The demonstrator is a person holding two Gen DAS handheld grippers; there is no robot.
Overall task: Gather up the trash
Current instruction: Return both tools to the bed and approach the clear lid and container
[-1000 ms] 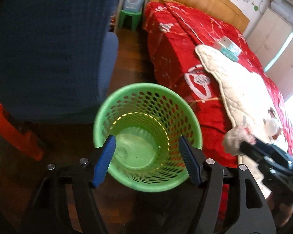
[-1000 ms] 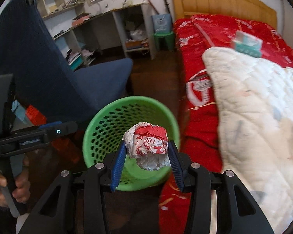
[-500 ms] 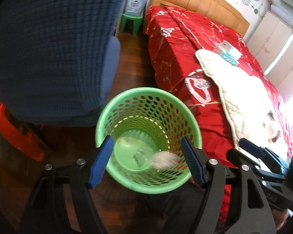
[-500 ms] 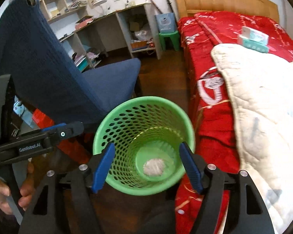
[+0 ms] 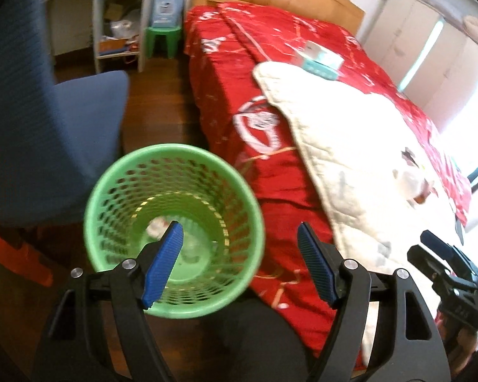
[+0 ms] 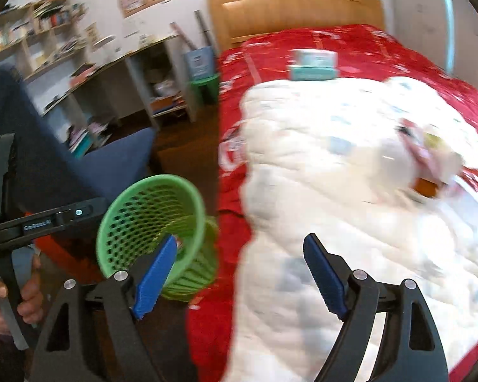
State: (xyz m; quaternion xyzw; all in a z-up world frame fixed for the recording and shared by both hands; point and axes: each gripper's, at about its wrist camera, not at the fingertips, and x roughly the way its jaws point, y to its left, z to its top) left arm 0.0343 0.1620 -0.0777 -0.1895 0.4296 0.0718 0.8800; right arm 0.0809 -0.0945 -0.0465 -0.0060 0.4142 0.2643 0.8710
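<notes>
A green perforated waste basket [image 5: 175, 172] stands on the floor beside the bed; it also shows in the right wrist view [image 6: 149, 187]. A crumpled paper ball [image 5: 156, 226] lies inside it. My left gripper [image 5: 239, 261] is open and empty above the basket's right rim. My right gripper [image 6: 239, 273] is open and empty over the white quilt [image 6: 334, 191]. More crumpled trash [image 6: 430, 162] lies on the quilt at the right, blurred; it also shows in the left wrist view [image 5: 411, 181].
A red bed [image 5: 239, 63] with a wooden headboard fills the right. A teal box [image 6: 314, 65] sits on it. A blue chair [image 5: 47, 111] stands left of the basket. A desk with shelves [image 6: 111, 73] and a green stool [image 5: 162, 38] are behind.
My right gripper opened and dropped the crumpled paper ball into the basket, then swung right over the quilt. My left gripper shifted right, off the basket's centre.
</notes>
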